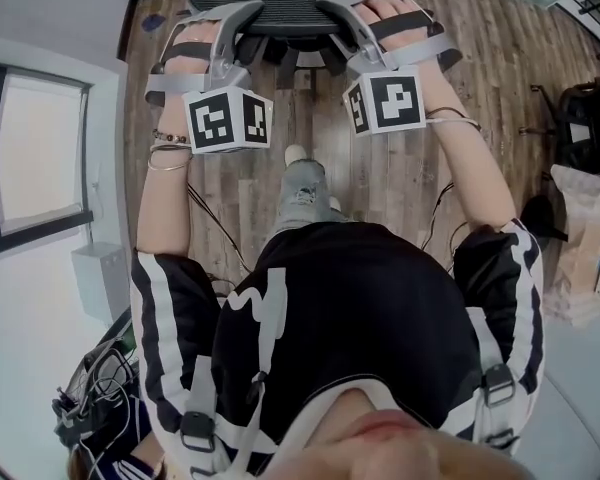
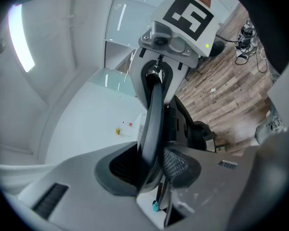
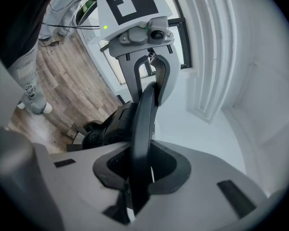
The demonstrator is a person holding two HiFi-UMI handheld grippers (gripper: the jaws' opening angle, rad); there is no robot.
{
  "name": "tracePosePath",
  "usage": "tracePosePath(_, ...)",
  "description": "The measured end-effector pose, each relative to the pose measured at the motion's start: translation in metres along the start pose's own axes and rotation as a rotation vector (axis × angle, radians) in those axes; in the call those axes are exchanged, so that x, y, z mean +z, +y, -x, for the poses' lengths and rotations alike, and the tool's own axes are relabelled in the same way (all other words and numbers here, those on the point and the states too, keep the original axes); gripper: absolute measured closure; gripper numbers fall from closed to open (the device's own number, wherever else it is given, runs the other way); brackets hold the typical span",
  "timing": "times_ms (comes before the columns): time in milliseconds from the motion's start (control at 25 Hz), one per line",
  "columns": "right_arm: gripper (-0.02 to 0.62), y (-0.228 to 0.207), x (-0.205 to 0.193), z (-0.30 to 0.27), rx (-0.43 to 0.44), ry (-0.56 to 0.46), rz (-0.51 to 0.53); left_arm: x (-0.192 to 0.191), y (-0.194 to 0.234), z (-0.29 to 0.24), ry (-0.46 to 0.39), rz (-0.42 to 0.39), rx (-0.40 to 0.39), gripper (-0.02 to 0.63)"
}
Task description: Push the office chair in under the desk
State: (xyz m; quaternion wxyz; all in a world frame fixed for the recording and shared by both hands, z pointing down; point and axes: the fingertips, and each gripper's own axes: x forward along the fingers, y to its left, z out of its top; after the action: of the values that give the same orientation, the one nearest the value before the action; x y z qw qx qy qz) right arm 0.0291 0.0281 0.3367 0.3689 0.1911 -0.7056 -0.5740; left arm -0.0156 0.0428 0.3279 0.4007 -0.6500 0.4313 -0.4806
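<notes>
A black shirt with white stripes (image 1: 330,298) (the person's own) fills the foreground. Ahead, on the wood-plank floor (image 1: 380,168), stands the black mesh-backed office chair (image 1: 298,20). The grey left gripper (image 1: 238,16) and grey right gripper (image 1: 342,13) each pinch the top rim of its backrest, side by side.

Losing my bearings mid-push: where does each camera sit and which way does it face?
Head view: on head, steeply downward; torso, forearms, left gripper, right gripper, chair backrest.
Left gripper view: along its fingers clamping the backrest; right gripper opposite.
Right gripper view: likewise, other end; left gripper opposite, leg.
All share: the backrest, wood floor.
</notes>
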Motion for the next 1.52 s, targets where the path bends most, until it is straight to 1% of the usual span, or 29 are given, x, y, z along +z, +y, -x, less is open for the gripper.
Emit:
tracePosePath(200, 0.52, -0.003, -0.004, -0.007, -0.003, -0.002, -0.001, -0.003, 0.004, -0.008, -0.004, -0.003, 0.007, 0.479)
tracePosePath(400, 0.52, -0.014, -0.012, -0.033, 0.002, -0.009, 0.003, -0.018, 0.016, -0.03, -0.009, 0.002, 0.001, 0.479)
tracePosePath(600, 0.52, -0.018, -0.014, -0.046, -0.004, -0.013, 0.009, -0.027, 0.02, -0.04, -0.005, 0.009, 0.001, 0.479)
tracePosePath(760, 0.52, -0.023, -0.018, -0.058, -0.002, -0.014, 0.006, -0.033, 0.026, -0.051, -0.006, 0.0, 0.002, 0.479)
tracePosePath(1000, 0.52, -0.029, -0.029, -0.074, -0.004, -0.008, 0.004, -0.038, 0.032, -0.068, -0.014, -0.005, 0.005, 0.479)
tracePosePath(1120, 0.52, -0.032, -0.034, -0.077, -0.006, -0.01, 0.005, -0.038, 0.036, -0.074, -0.028, -0.013, 0.02, 0.479)
tracePosePath(1520, 0.52, -0.034, -0.036, -0.088, -0.018, -0.008, 0.007, -0.044, 0.039, -0.082, -0.033, -0.019, 0.039, 0.477)
